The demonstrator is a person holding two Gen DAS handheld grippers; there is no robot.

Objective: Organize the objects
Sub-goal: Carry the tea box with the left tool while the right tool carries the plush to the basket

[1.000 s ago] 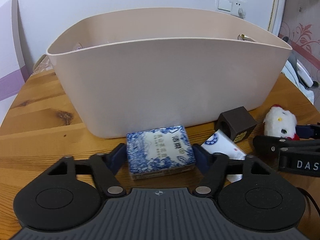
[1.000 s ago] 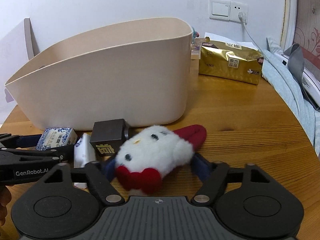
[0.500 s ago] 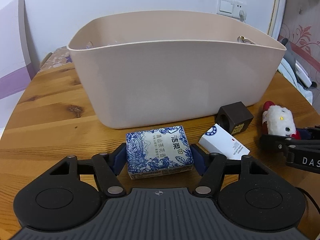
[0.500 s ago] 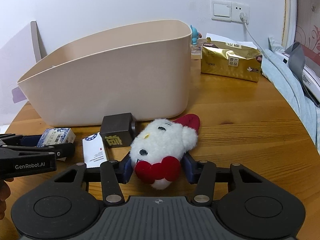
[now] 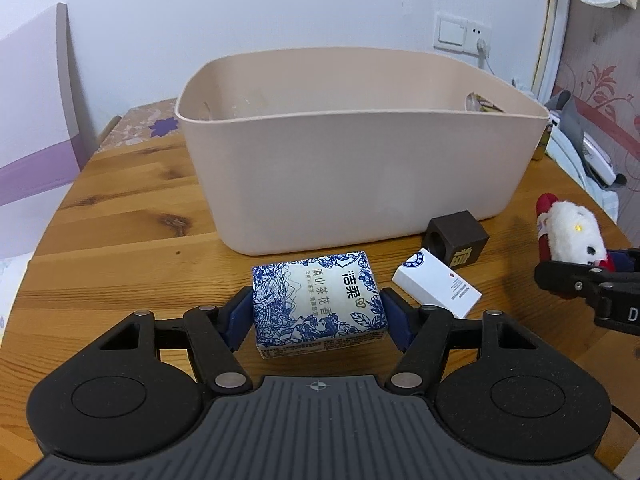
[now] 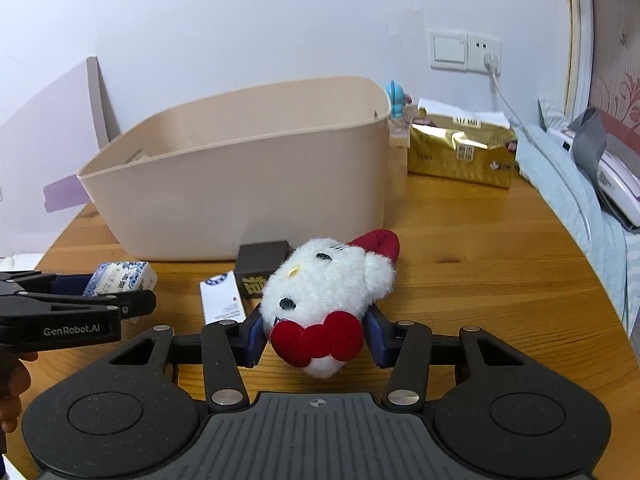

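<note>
Left wrist view is showing my left gripper [image 5: 319, 317] clamping the blue-and-white tissue pack [image 5: 318, 303] crosswise, the beige bin [image 5: 360, 184] lying straight ahead and higher, while my right gripper [image 6: 316, 338] is squeezing the plush toy [image 6: 325, 292], bin ahead-left.

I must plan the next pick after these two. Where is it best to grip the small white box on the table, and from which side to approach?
Judging by its pose, grip the white box across its two long sides, near the middle, coming from above: it lies flat, and the dark cube stands close by its far end.
</note>
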